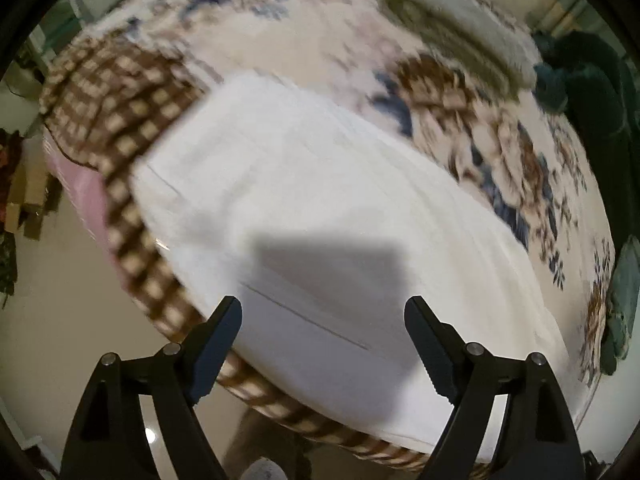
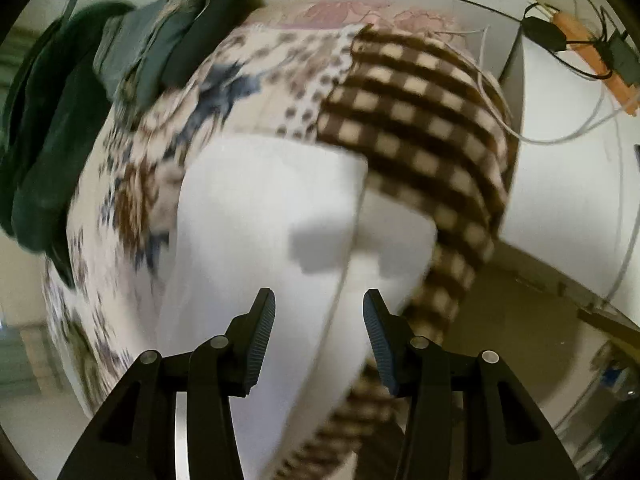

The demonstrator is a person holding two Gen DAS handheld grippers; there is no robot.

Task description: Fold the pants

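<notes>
White pants (image 1: 320, 200) lie flat on a bed with a floral blanket (image 1: 460, 92). They also show in the right wrist view (image 2: 260, 208), where one layer lies folded over another near the bed's edge. My left gripper (image 1: 323, 308) is open and empty, held above the pants near the bed's edge. My right gripper (image 2: 319, 300) is open and empty, held above the pants. Both views are blurred by motion.
A brown checked blanket (image 1: 112, 120) borders the pants, also seen in the right wrist view (image 2: 420, 128). Dark green clothes (image 2: 60, 120) are piled on the bed's far side. A beige folded garment (image 1: 452, 32) lies further back. Cables and a power strip (image 2: 592, 52) sit by the wall.
</notes>
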